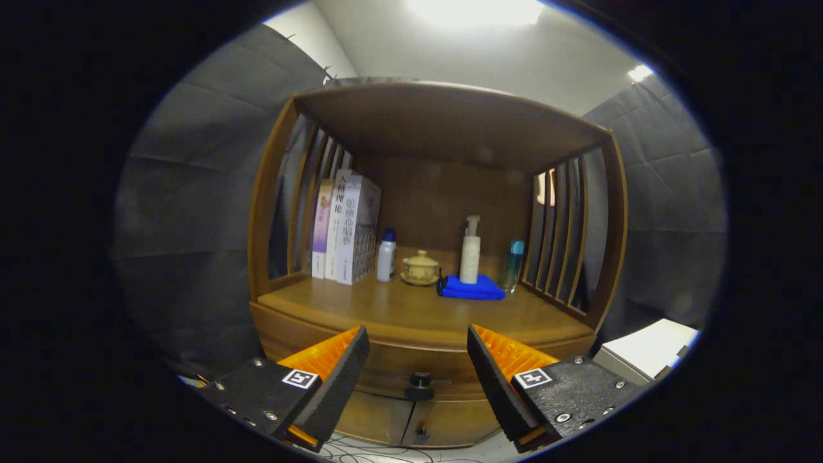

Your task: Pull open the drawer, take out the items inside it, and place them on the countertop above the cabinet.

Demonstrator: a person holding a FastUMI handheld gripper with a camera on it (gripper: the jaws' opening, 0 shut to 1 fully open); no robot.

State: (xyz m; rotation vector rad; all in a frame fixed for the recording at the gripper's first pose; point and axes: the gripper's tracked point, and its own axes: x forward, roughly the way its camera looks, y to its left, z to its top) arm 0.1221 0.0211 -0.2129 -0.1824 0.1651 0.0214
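Here the hand-held gripper (418, 350) gapes wide before the closed drawer (418, 370); countertop (398, 308) holds bottles.

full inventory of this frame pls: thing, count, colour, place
cabinet: 1, brown wood, ahead of the fingers
drawer knob: 1, black, drawer front, between the fingers
books: about 3, white and purple, countertop left
small bottle: 1, white with blue cap, beside the books
lidded cup: 1, yellowish, on a saucer, centre
cloth: 1, blue, folded, right of the cup
pump bottle: 1, white, on the cloth
slim bottle: 1, teal, far right
gripper: 1, fingers open, apart from the knob
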